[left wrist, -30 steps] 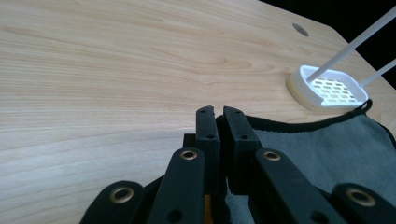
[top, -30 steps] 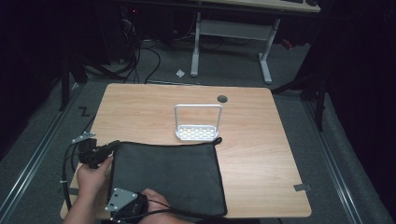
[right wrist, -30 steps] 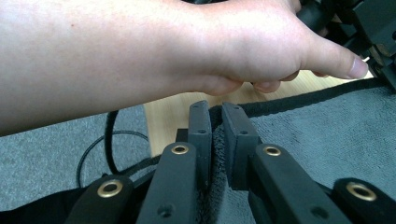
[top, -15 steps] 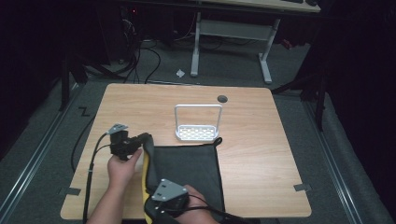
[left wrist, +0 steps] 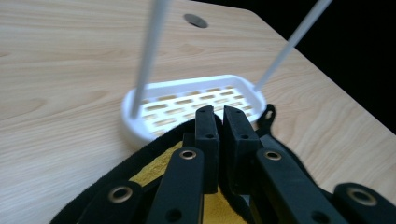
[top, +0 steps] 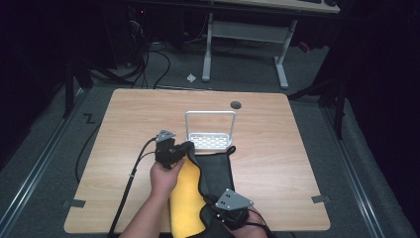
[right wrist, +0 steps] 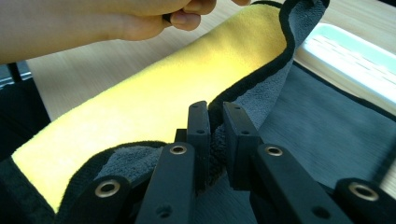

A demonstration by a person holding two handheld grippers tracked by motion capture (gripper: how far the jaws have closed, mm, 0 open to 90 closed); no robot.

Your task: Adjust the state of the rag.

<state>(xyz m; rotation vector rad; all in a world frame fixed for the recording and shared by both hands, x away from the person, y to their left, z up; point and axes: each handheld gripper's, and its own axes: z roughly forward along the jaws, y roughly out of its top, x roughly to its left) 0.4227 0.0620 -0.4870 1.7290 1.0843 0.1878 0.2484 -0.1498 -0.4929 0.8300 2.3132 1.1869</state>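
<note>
Microfibre, soft and limp, makes up the cloth (top: 210, 183): dark grey on one face, yellow on the other, bound with a black hem, and it lies at about 6 o'clock on the tabletop (top: 124, 129), with its left side lifted and turned over so the yellow shows. I judge it light and wholly without stiffness; it sags and curls between any two held points, so it will follow the hands only where it is pinched, and the loose middle will drag on the wood. The left gripper (top: 174, 148) has its jaws pressed together on the hem at the far corner, just short of the white rack (top: 210, 141) at 12 o'clock from the cloth. The right gripper (top: 233, 210) pinches the same turned edge nearer the person, its jaws shut on a bunched fold of grey pile. The thick hem looks like the best place to take hold, since the nap is grippy rather than slippery. Nothing about it seems fragile, but the lifted corner could snag the rack's thin wire handle.
</note>
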